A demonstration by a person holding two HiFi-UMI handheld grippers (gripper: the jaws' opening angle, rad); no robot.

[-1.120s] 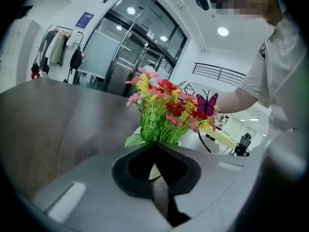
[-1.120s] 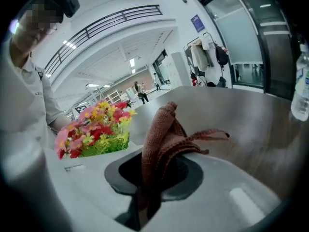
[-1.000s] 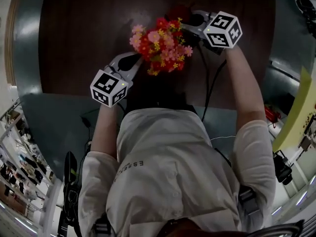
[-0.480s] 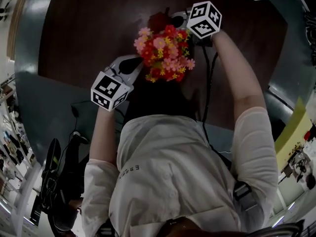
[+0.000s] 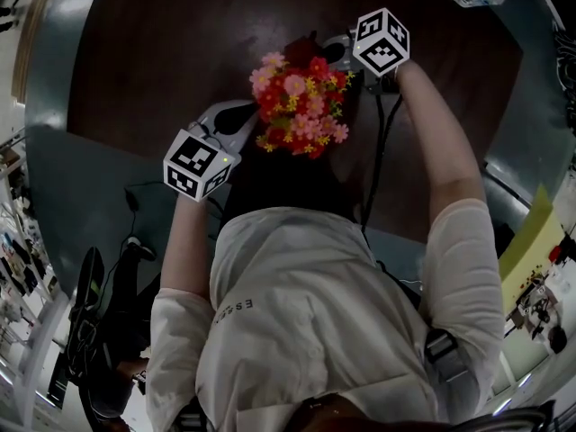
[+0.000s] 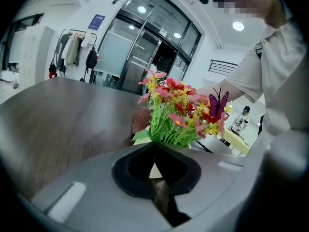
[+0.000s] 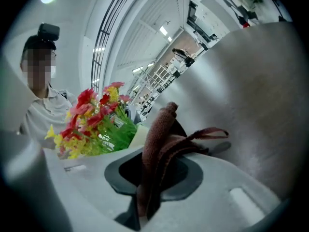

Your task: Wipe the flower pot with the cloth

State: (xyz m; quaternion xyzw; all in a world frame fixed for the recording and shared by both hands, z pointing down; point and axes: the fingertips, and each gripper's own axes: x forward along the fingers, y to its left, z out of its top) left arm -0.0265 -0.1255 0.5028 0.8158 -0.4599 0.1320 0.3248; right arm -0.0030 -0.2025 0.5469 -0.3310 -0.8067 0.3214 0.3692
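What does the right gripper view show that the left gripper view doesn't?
Only the right gripper view: its jaws shut on the cloth. Only the left gripper view: a purple butterfly among the flowers, with glass doors behind. Both: the flowers, the table and the person.

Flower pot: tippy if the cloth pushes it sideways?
Probably top-heavy: the flowers spread wider than the cream flower pot, so a high push may tip it. Likely light, so it could slide on the smooth table.
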